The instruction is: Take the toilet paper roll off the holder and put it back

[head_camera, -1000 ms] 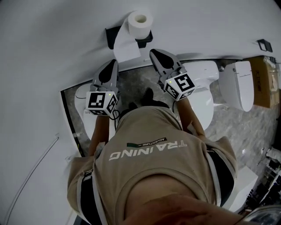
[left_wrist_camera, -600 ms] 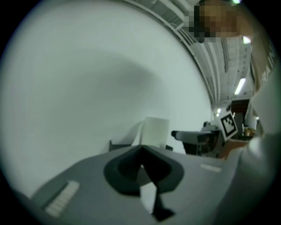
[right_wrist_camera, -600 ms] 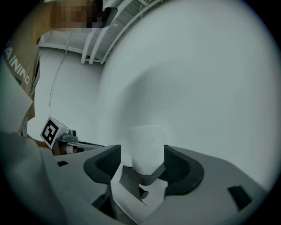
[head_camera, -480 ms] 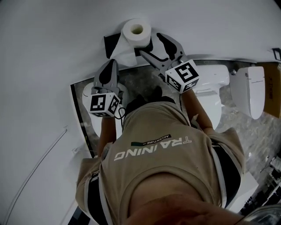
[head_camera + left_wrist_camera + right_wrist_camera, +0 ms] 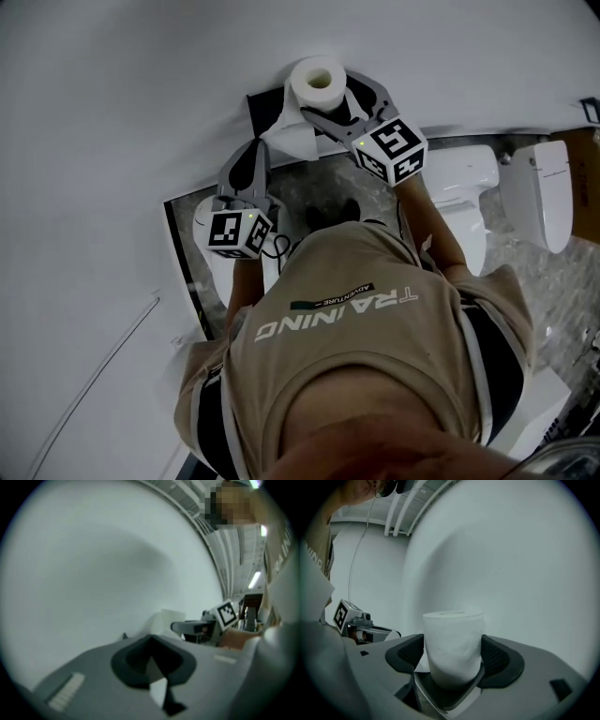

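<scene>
The white toilet paper roll (image 5: 317,82) stands upright on a black wall holder (image 5: 265,103), with a loose sheet (image 5: 284,141) hanging below it. My right gripper (image 5: 330,97) reaches level at the roll; its jaws have just been opening and now straddle the roll without clamping it. In the right gripper view the roll (image 5: 452,646) fills the space between the dark pads (image 5: 499,660). My left gripper (image 5: 253,157) is shut and empty, lower left of the holder, pointing at the wall. The left gripper view shows its closed tips (image 5: 151,644), the roll (image 5: 165,622) and the right gripper (image 5: 199,627) beyond.
A white toilet (image 5: 459,183) stands to the right of the holder and another white fixture (image 5: 548,187) further right. A white basin-like fixture (image 5: 200,217) sits under my left arm. The plain white wall (image 5: 141,112) is right behind the roll.
My right gripper moved up to the roll and went from shut to wide open around it. The left gripper crept toward the wall, still shut.
</scene>
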Available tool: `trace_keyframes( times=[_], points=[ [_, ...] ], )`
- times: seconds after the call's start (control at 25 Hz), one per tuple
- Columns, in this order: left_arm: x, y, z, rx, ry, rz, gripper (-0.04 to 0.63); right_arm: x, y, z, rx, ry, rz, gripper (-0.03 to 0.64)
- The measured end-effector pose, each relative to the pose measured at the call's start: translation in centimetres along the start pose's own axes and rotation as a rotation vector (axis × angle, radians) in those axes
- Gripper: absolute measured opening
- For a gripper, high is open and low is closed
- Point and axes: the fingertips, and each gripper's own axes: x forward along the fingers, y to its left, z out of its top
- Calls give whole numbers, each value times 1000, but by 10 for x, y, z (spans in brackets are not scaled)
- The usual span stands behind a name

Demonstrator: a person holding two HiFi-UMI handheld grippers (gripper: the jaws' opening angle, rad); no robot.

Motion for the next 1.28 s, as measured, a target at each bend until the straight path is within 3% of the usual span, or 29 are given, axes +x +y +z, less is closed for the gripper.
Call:
trace_keyframes(
  times=[0.24,0.64,0.96,1.28],
  points=[
    [3,-5,2,-12,-3,-56,0,12,-3,-1,-2,12,-1,331],
    [-1,1,6,-14,-12,-58,0,13,-6,0,-1,-6,-34,331],
    [-12,0,7,-23,-21,-78,0,-5,5,19,-13,-78,-65,331],
    [-19,4,2,-26,-25,-133,0,-22,22,21,-50,-68,-115,331]
  ],
)
